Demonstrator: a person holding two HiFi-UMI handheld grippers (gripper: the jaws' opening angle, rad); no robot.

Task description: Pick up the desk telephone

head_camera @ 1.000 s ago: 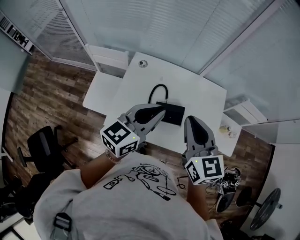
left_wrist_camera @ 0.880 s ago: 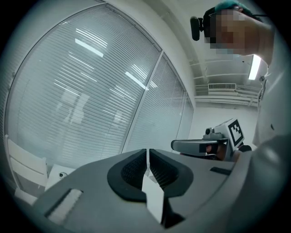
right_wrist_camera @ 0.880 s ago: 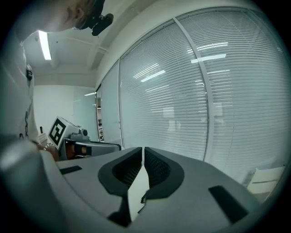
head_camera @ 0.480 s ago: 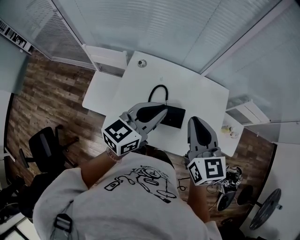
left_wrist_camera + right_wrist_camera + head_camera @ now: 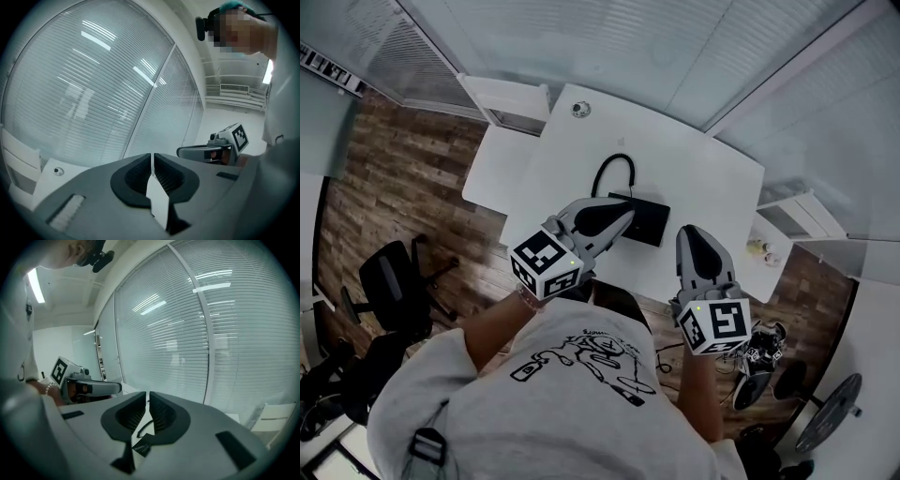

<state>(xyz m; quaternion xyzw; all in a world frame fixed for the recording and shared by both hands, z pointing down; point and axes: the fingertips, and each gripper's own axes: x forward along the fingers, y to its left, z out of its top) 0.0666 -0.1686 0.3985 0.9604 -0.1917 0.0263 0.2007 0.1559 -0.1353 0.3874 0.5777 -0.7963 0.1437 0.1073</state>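
A flat black desk telephone (image 5: 649, 221) lies near the front of the white desk (image 5: 703, 178), its black cable (image 5: 613, 169) looping toward the back. My left gripper (image 5: 626, 212) hangs above the phone's left edge, jaws shut and empty. My right gripper (image 5: 688, 232) is to the right of the phone, above the desk's front edge, also shut on nothing. In the left gripper view the left gripper (image 5: 152, 158) has its pads together. Below the right gripper (image 5: 147, 398) show a corner of the telephone (image 5: 143, 446) and the cable (image 5: 143, 426).
A small round object (image 5: 580, 109) sits at the desk's far edge. A lower white side table (image 5: 492, 169) adjoins the desk's left, a black office chair (image 5: 389, 281) stands on the wood floor, and a white cabinet (image 5: 787, 220) is at right. Glass walls with blinds close the back.
Both grippers have come down and forward toward the desk, the left one further over the phone's left edge. Their jaws have stayed shut.
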